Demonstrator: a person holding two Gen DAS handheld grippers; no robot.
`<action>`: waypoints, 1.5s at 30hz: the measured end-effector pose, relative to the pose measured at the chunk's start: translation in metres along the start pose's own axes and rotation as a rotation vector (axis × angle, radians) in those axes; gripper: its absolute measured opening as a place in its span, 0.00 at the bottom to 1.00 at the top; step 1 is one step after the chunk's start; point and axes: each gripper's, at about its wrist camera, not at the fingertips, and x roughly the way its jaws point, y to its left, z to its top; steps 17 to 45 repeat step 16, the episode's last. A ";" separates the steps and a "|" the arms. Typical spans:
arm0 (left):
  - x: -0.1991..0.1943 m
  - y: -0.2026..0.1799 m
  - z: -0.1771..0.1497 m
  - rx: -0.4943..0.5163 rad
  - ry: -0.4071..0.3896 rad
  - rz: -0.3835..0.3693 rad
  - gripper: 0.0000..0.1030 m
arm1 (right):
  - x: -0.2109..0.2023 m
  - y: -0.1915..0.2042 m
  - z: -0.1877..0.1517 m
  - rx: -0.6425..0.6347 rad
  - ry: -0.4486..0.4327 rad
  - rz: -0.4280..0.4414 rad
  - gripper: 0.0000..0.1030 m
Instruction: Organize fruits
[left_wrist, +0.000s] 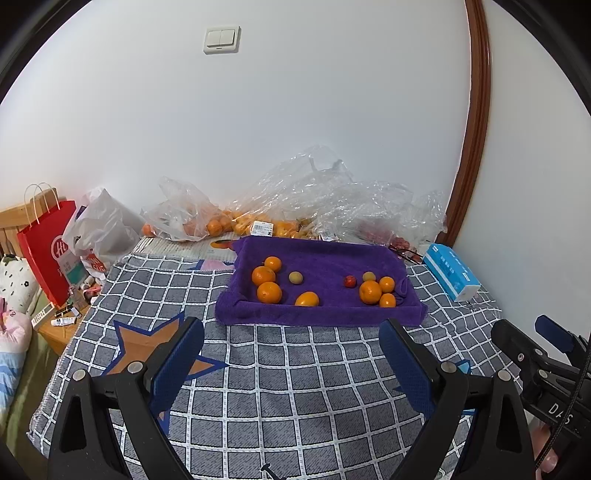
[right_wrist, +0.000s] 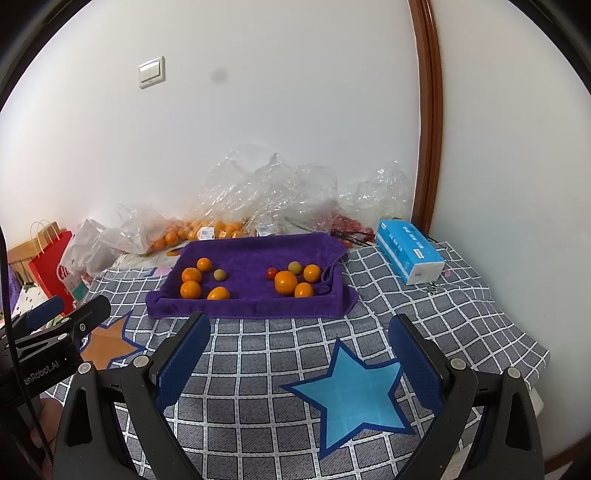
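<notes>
A purple towel-lined tray (left_wrist: 325, 314) (right_wrist: 251, 308) sits on the checked bedspread. Its left part holds several oranges (left_wrist: 269, 291) (right_wrist: 191, 289) and one greenish-yellow fruit (left_wrist: 295, 277) (right_wrist: 220, 274). Its right part holds several oranges (left_wrist: 370, 291) (right_wrist: 285, 282), a greenish fruit (left_wrist: 368, 276) (right_wrist: 294, 267) and a small red fruit (left_wrist: 349, 281) (right_wrist: 272, 273). My left gripper (left_wrist: 291, 328) is open and empty, short of the tray's near edge. My right gripper (right_wrist: 299, 325) is open and empty, also short of the tray. Each gripper shows at the edge of the other's view.
Clear plastic bags with more oranges (left_wrist: 221, 225) (right_wrist: 207, 229) and red fruit (right_wrist: 347, 223) lie against the wall behind the tray. A blue tissue pack (left_wrist: 450, 271) (right_wrist: 408, 251) lies right of the tray. A red paper bag (left_wrist: 48, 247) stands at the left.
</notes>
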 end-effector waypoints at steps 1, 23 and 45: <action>0.000 0.000 0.000 0.000 -0.001 0.000 0.93 | 0.000 0.000 0.000 -0.002 -0.001 0.000 0.93; -0.001 0.001 0.001 -0.006 -0.009 0.004 0.93 | -0.002 0.002 0.000 -0.007 -0.007 0.002 0.93; -0.001 0.001 0.001 -0.006 -0.009 0.004 0.93 | -0.002 0.002 0.000 -0.007 -0.007 0.002 0.93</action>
